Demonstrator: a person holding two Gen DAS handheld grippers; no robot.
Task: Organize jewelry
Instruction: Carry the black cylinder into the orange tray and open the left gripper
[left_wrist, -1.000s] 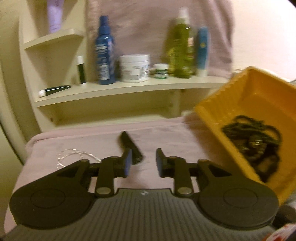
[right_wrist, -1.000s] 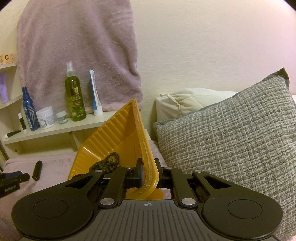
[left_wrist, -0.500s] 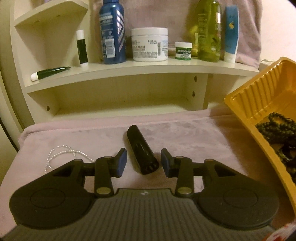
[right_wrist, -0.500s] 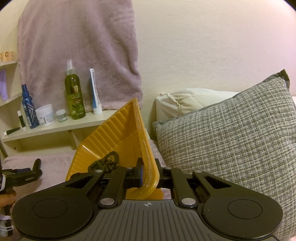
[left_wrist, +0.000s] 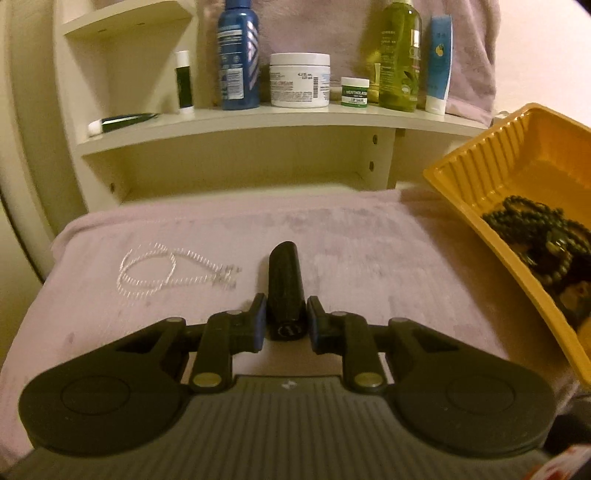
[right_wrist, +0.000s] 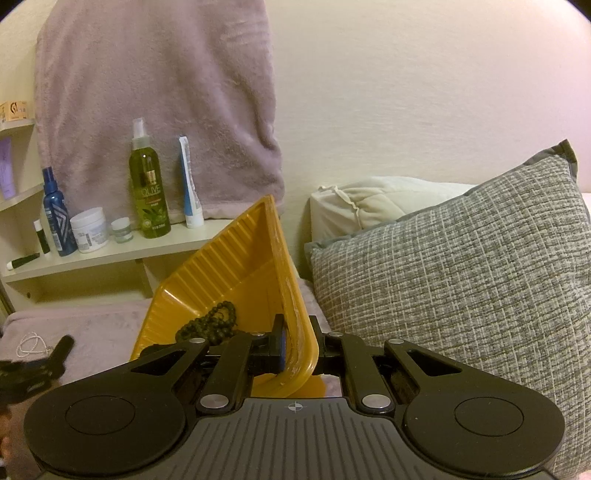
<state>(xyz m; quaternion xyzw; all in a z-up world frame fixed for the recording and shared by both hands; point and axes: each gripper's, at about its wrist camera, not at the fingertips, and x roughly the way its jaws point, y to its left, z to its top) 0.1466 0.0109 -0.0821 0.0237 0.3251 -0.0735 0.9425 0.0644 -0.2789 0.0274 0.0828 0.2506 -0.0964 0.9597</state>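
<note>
Pillow (right_wrist: 461, 280) appears only beside right claw (right_wrist: 297, 345).

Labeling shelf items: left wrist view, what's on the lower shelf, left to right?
Lying dark tube → small white-capped stick → blue bottle → white jar → small green-label jar → green bottle → blue-and-white tube.

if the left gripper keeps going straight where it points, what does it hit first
The black tube: it already lies between the left gripper fingers, whose jaws have just been closing, so it would slide deeper in. Beyond it is only the pink cloth, then probably the shelf unit; depth is unclear.
</note>
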